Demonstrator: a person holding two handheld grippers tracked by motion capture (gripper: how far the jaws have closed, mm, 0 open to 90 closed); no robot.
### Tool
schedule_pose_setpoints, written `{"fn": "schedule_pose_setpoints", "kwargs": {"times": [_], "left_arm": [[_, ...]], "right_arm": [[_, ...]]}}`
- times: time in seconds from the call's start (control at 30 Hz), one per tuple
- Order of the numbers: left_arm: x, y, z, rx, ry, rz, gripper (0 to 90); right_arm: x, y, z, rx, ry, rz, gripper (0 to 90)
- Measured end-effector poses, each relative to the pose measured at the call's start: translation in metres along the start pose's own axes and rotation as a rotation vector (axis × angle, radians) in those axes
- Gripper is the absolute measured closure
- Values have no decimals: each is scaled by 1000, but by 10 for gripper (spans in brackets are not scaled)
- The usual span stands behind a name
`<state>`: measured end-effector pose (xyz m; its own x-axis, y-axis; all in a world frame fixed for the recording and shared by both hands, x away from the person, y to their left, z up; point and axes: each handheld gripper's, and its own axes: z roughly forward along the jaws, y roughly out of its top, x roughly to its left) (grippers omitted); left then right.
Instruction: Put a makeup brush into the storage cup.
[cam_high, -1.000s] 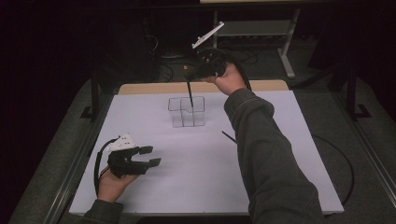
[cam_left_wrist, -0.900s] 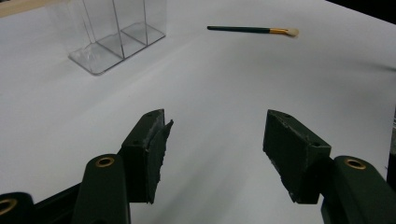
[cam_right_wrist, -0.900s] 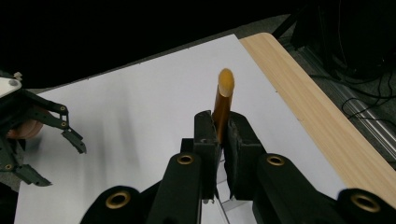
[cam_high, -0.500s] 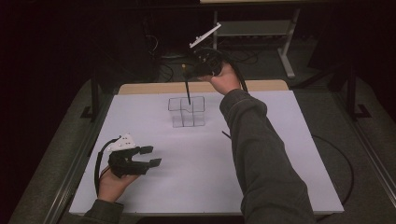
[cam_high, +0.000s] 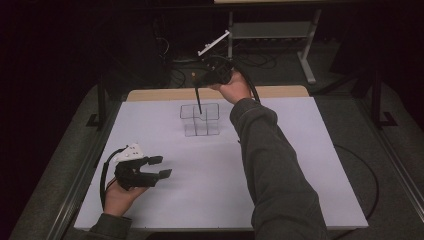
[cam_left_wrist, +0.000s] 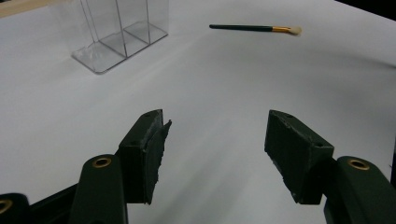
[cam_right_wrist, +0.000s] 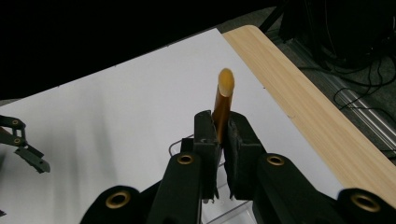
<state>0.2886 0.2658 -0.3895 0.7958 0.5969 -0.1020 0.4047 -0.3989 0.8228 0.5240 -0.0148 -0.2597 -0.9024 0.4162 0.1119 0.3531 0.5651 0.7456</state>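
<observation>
My right gripper (cam_high: 196, 80) (cam_right_wrist: 222, 130) hovers over the far middle of the table, shut on a brush (cam_high: 198, 99). The brush's golden end (cam_right_wrist: 224, 100) sticks up past the jaws. Its dark handle points down into a back compartment of a clear plastic organizer (cam_high: 201, 120) (cam_left_wrist: 121, 39). My left gripper (cam_high: 161, 167) (cam_left_wrist: 215, 126) rests low at the near left, open with nothing between its jaws. In the left gripper view a second brush (cam_left_wrist: 254, 28), dark-handled with a pale tip, lies flat on the white table to the right of the organizer.
The white tabletop (cam_high: 300, 165) has a wooden strip (cam_high: 155, 94) (cam_right_wrist: 308, 107) along its far edge. Beyond it are dark floor, cables and a metal stand (cam_high: 272, 30). The right sleeve (cam_high: 270, 165) crosses the table's middle.
The right hand has come down and slightly left, lowering the brush's handle into the organizer. The left gripper has stayed put.
</observation>
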Motion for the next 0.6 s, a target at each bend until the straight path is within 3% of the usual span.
{"fn": "schedule_pose_setpoints", "kwargs": {"times": [0.6], "left_arm": [[-1, 1, -1, -15, -10, -12, 368]], "right_arm": [[-3, -5, 18, 41, -21, 14, 832]]}}
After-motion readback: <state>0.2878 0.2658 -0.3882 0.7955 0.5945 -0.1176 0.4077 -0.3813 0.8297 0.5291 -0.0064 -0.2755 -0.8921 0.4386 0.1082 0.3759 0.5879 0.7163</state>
